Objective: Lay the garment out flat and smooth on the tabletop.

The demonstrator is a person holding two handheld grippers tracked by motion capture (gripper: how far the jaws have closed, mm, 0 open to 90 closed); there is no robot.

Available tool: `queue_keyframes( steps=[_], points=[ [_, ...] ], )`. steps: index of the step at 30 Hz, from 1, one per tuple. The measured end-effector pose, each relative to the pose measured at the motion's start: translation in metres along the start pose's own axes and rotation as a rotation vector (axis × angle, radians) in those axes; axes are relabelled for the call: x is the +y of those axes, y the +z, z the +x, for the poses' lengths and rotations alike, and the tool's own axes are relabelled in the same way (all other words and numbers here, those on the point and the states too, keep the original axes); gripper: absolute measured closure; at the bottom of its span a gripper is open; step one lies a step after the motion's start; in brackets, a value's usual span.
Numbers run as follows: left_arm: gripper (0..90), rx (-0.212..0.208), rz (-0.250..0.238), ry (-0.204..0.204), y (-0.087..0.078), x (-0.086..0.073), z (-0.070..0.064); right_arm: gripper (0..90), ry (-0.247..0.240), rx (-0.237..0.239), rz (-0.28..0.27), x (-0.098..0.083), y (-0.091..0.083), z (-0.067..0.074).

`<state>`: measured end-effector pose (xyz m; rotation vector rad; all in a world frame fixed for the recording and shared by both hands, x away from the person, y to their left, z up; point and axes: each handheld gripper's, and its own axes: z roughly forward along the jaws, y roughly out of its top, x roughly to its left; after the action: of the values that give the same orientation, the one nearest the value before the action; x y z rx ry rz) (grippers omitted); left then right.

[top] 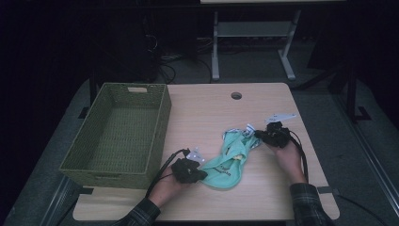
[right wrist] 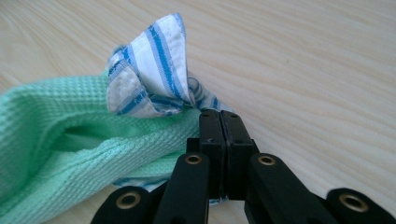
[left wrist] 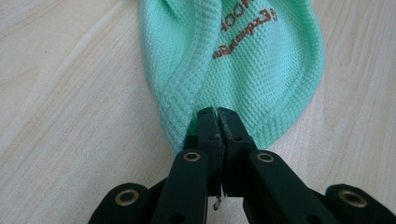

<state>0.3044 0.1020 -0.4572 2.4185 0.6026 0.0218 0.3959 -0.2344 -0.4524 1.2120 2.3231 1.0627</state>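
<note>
- Mint-green waffle cloth (top: 229, 162) lies bunched on the wooden table (top: 263, 188), stretched between both grippers; left gripper (left wrist: 217, 122) is clamped on its near hem, right gripper (right wrist: 220, 122) is clamped on its far end beside a blue-striped cloth (right wrist: 154, 70)
- Step in hand, as I judge: a two-point hold, ready for lifting; next move needs both ends raised together toward the wicker basket (top: 117, 162), left of the left gripper
- Count: two grippers; two cloths; one basket
</note>
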Motion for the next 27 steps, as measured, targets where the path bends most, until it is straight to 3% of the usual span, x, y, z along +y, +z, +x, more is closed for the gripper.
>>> queue_keyframes(
  steps=[7, 11, 14, 18, 27],
  points=[
    [88.1, 0.000, 0.000, 0.000, 0.000, 0.000, 0.000, 88.7, -0.008, -0.017, 0.063, -0.009, 0.013, -0.003],
    [88.1, 0.000, -0.003, -0.001, 0.000, 0.000, 0.000, 86.7, -0.006, -0.010, 0.059, -0.009, 0.013, -0.003],
    [88.1, 0.000, -0.003, -0.001, 0.000, 0.000, 0.000, 79.9, 0.004, 0.007, 0.036, -0.008, 0.007, -0.003],
    [88.1, -0.007, -0.005, -0.003, 0.000, 0.000, 0.001, 77.4, 0.009, 0.020, -0.005, -0.004, -0.006, 0.000],
    [88.1, -0.007, -0.004, -0.002, 0.000, 0.000, 0.001, 80.0, -0.009, 0.086, 0.017, -0.009, -0.025, 0.020]
  ],
)
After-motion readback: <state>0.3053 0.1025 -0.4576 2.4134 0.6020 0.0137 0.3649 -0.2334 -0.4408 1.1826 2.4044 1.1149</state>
